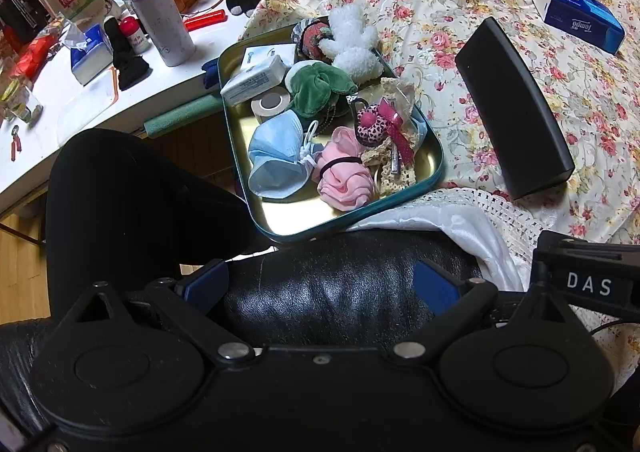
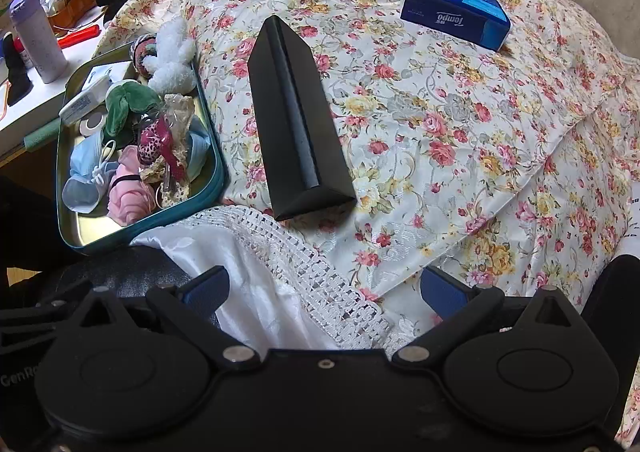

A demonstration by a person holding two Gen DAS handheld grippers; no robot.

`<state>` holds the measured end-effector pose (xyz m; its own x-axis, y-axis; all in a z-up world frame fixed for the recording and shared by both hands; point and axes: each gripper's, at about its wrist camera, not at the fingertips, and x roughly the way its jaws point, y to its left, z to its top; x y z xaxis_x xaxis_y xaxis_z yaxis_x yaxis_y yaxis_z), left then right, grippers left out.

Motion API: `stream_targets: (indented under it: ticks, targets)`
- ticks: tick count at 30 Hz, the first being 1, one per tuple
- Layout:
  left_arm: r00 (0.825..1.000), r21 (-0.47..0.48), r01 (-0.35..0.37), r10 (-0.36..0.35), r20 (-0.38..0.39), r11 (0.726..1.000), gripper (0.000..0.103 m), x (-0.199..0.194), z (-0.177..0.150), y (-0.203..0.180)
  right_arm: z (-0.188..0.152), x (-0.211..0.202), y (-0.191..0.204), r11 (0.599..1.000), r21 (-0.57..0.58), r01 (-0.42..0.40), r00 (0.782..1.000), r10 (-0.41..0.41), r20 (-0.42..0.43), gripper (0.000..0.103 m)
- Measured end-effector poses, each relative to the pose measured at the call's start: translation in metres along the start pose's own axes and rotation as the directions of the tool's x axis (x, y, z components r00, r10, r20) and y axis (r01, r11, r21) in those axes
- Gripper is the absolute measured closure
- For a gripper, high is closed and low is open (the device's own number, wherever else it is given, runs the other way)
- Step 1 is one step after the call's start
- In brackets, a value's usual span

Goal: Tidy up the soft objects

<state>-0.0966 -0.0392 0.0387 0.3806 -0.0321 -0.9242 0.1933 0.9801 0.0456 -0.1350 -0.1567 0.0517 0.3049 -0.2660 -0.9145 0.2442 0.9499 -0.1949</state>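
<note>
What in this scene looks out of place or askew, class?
The tin tray juts past the bed's edge, its near corner unsupported. Among its soft things sit hard ones: a tape roll and a white box. Both tongs, left and right, are open and empty.

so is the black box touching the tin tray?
Apart. The right wrist view shows flowered cloth between the black box and the tin tray.

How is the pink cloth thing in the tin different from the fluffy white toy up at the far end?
The pink cloth is smooth, bunched into folds and cinched by a black hair tie; the white toy is fuzzy with stubby limbs. The pink cloth lies at the near end of the tin, inside its rim; the white toy lies at the far end, across the rim. Both are soft and held by neither gripper.
</note>
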Motion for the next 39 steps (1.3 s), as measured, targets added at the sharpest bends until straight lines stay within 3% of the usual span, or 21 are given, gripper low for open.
stream_targets:
  ticks: [39]
  targets:
    - [1.000, -0.008, 0.000, 0.000, -0.015, 1.000, 0.007, 0.0021, 0.0004, 0.0004, -0.0005, 0.0007, -0.0010, 1.000, -0.003, 0.000, 1.000, 0.000, -0.003, 0.001]
